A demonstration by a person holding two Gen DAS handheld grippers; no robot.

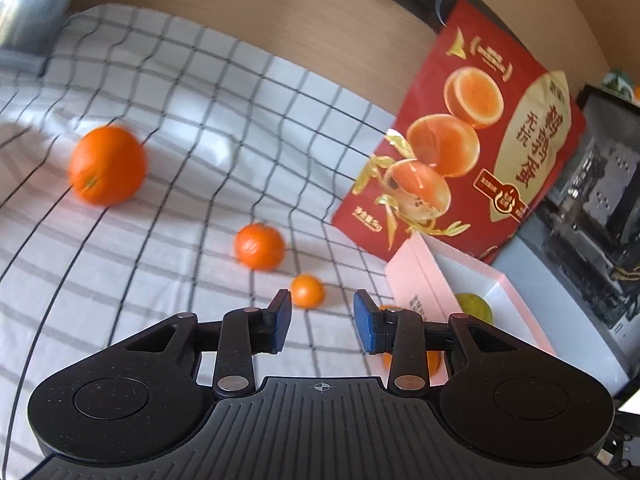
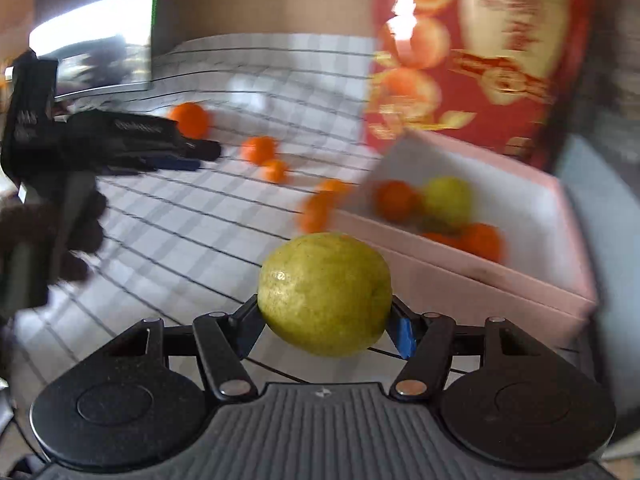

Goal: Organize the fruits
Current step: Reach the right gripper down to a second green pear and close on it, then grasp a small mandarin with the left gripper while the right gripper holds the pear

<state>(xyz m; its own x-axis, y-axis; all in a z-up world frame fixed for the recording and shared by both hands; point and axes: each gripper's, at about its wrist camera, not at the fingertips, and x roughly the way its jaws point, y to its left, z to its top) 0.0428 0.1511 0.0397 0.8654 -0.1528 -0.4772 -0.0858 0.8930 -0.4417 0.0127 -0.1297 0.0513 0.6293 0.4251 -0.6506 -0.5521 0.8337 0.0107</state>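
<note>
My right gripper is shut on a yellow-green fruit, held above the checked cloth just left of the pink box. The box holds another green fruit and a few oranges. My left gripper is open and empty above the cloth. Ahead of it lie a small orange, a medium orange and a large orange. Another orange is partly hidden behind its right finger, beside the pink box. The left gripper also shows in the right wrist view.
A red fruit carton stands upright behind the pink box. The white checked cloth covers the surface, with a wooden wall behind it. A dark machine is at the right. Two oranges lie just outside the box.
</note>
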